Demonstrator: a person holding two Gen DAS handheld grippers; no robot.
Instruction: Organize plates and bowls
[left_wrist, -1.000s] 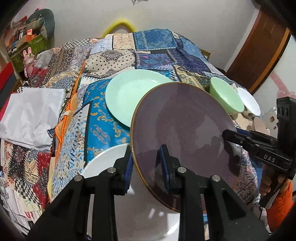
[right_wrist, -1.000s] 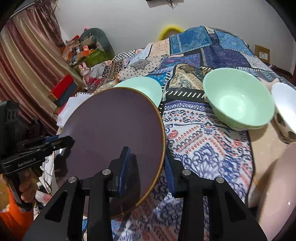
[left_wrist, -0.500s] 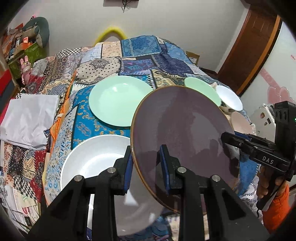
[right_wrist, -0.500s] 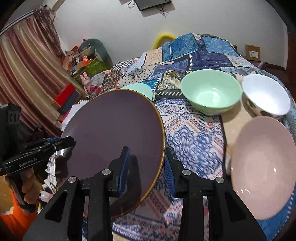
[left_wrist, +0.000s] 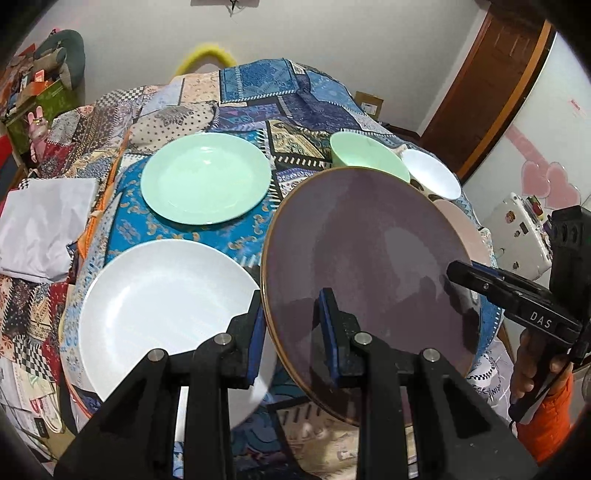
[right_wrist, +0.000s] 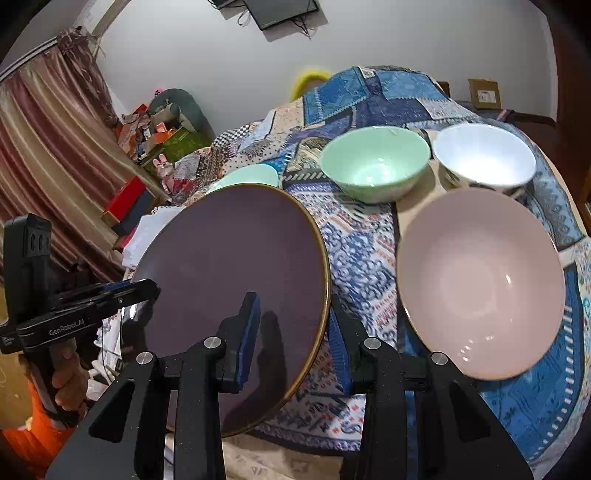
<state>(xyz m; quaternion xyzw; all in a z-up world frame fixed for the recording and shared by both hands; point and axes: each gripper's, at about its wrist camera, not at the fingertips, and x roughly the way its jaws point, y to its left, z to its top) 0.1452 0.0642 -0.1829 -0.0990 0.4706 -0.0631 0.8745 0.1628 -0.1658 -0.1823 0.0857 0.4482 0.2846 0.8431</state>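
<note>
**A:** Purple plate (left_wrist: 365, 280) with a gold rim, held up off the patchwork cloth (left_wrist: 258, 92) and tilted. The left hand-held gripper (left_wrist: 291, 332) clamps its near-left rim, one blue pad on each face. The right hand-held gripper (right_wrist: 295, 328) straddles the opposite rim, its blue fingers (right_wrist: 248, 332) set a little apart on either side of the edge; can't tell if both actually touch it.

**B:** what's around it?

**A:** Left wrist view: a white plate (left_wrist: 162, 310) sits on the cloth just beside the left gripper, a mint green plate (left_wrist: 205, 177) further back. Right wrist view: a pink bowl (right_wrist: 480, 280) lies right of the purple plate, with a mint green bowl (right_wrist: 373, 166) and a white bowl (right_wrist: 484, 155) side by side behind it. Folded white fabric (left_wrist: 40, 225) sits off at the far left edge.
</note>
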